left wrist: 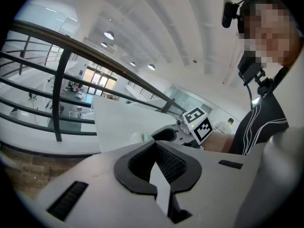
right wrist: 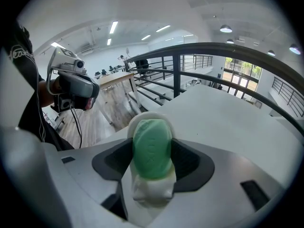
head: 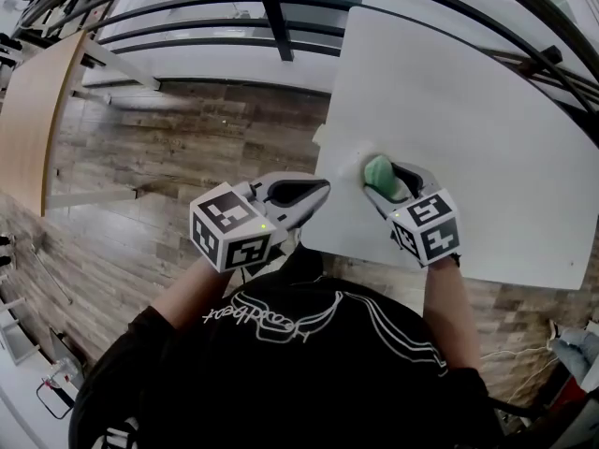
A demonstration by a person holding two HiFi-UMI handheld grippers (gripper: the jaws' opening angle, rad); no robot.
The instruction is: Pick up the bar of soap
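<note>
The green oval bar of soap point(head: 378, 170) stands on edge between the jaws of my right gripper point(head: 382, 180), which is shut on it near the white table's point(head: 468, 110) front left corner. In the right gripper view the soap point(right wrist: 152, 148) fills the gap between the black pads point(right wrist: 190, 163), with a white soap dish point(right wrist: 151, 190) showing just under and behind it. My left gripper point(head: 316, 191) hovers at the table's left edge, left of the soap, its jaws shut and empty. From the left gripper view, its closed tips point(left wrist: 155, 145) point toward the right gripper point(left wrist: 197, 125).
Wooden floor point(head: 168, 157) lies left of the table. A black railing point(head: 271, 7) runs along the far side. A light wooden tabletop point(head: 37, 101) sits at the far left. The table's front edge passes just under both grippers.
</note>
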